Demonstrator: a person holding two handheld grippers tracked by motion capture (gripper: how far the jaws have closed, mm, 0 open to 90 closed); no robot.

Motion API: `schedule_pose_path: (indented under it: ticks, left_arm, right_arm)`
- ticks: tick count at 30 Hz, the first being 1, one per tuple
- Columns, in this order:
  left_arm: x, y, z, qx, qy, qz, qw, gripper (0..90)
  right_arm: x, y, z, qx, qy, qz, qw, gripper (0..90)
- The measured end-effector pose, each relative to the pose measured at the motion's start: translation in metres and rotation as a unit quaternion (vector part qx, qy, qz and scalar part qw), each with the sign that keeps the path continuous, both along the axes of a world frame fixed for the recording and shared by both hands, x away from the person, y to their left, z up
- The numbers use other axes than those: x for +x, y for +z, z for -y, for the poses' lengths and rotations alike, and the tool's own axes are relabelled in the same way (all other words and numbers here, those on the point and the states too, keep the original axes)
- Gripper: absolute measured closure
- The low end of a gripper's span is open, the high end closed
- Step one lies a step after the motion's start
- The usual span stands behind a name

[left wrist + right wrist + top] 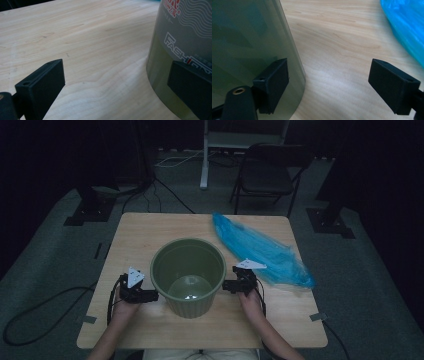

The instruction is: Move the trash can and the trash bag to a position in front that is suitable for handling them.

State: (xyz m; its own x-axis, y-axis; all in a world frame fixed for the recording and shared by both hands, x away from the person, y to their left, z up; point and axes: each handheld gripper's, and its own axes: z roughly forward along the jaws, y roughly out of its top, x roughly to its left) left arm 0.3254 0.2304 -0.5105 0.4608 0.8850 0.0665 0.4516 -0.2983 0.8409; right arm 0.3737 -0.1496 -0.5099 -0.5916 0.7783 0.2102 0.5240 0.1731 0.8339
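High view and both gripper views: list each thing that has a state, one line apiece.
Green bin: upright, empty, on the table.
Blue plastic bag: lying flat, right of the bin.
Left gripper: open, beside the bin's wall.
Right gripper: open, beside the bin's wall.
Folding chair: unfolded, unoccupied.

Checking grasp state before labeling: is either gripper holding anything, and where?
Nothing is held. The left gripper and right gripper are both open, one at each side of the green bucket's wall, with one jaw of each close against it.
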Motion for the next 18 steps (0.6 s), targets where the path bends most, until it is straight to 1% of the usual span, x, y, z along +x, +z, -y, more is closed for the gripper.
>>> schedule_pose_path:
  ticks: [2, 3, 7, 9, 11, 16, 18]
  left_arm:
    - [-0.003, 0.000, 0.001, -0.002, -0.004, -0.002, 1.0000, 1.6]
    - [-0.005, 0.000, 0.002, 0.002, -0.006, 0.000, 1.0000, 1.6]
    - [-0.012, 0.000, 0.005, -0.001, -0.013, 0.001, 0.9999, 1.6]
    - [-0.016, -0.002, 0.006, -0.004, -0.018, 0.005, 0.9998, 1.6]
    - [-0.018, -0.003, 0.006, -0.010, -0.019, 0.003, 0.9998, 1.6]
    - [-0.022, -0.003, 0.007, -0.004, -0.022, 0.011, 0.9997, 1.6]
    - [-0.022, -0.005, 0.006, -0.011, -0.024, 0.015, 0.9995, 1.5]
  right_arm:
    - [-0.003, -0.001, 0.003, 0.004, 0.003, -0.001, 1.0000, 15.9]
    - [-0.006, -0.001, 0.004, 0.004, 0.006, -0.001, 1.0000, 15.9]
    - [-0.016, 0.000, 0.008, -0.001, 0.009, 0.005, 0.9999, 15.9]
    - [-0.018, 0.000, 0.010, -0.001, 0.012, 0.004, 0.9999, 15.9]
    - [-0.020, 0.000, 0.012, -0.001, 0.015, 0.003, 0.9999, 15.9]
    - [-0.024, 0.000, 0.013, -0.003, 0.014, 0.007, 0.9999, 15.9]
    - [-0.025, -0.001, 0.013, 0.001, 0.016, 0.009, 0.9998, 15.7]
